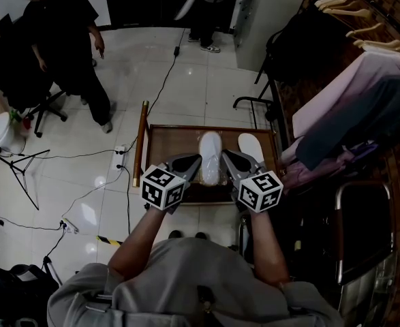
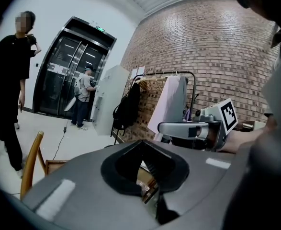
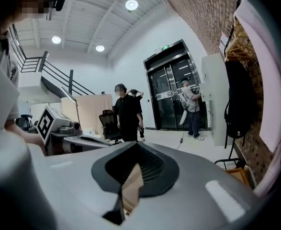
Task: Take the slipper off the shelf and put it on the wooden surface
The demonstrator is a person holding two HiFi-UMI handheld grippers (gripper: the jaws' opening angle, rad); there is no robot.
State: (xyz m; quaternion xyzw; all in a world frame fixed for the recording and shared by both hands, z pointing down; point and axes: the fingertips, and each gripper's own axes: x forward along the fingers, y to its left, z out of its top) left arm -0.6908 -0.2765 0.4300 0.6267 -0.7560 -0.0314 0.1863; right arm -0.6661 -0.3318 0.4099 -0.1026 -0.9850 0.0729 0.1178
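Task's thing: white slipper (image 1: 210, 157), flat on the wooden bench (image 1: 169, 145), near its middle. Second slipper (image 1: 251, 147) just beside it on the right, apart from it, also on the bench.

Progress, as a judgement: looks close to done. Slipper already down on the wood and held by neither tool. No shelf to be made out in any view, so cannot confirm where it came from. Left to do, at most: draw both tools back, perhaps square the slipper up.

Left hand-held gripper (image 1: 193, 161): pressed together at the tips, nothing pinched, only bare wood showing through the gap behind the pads in its own view (image 2: 141, 143). Sits just beside the slipper's left edge in the head view; contact not clear.

Right hand-held gripper (image 1: 228, 158): likewise pressed together and empty (image 3: 136, 146). Flanks the slipper's right edge.

Orientation: long axis running straight away from the wearer, near end toward the bench's front rim, far end toward its back rim. Toe versus heel too pale and washed out to call. Second slipper roughly parallel, far end leaning slightly left.

Surroundings: clothes rack (image 1: 363, 101) to the right, people standing on the tiled floor (image 1: 186, 80) beyond.
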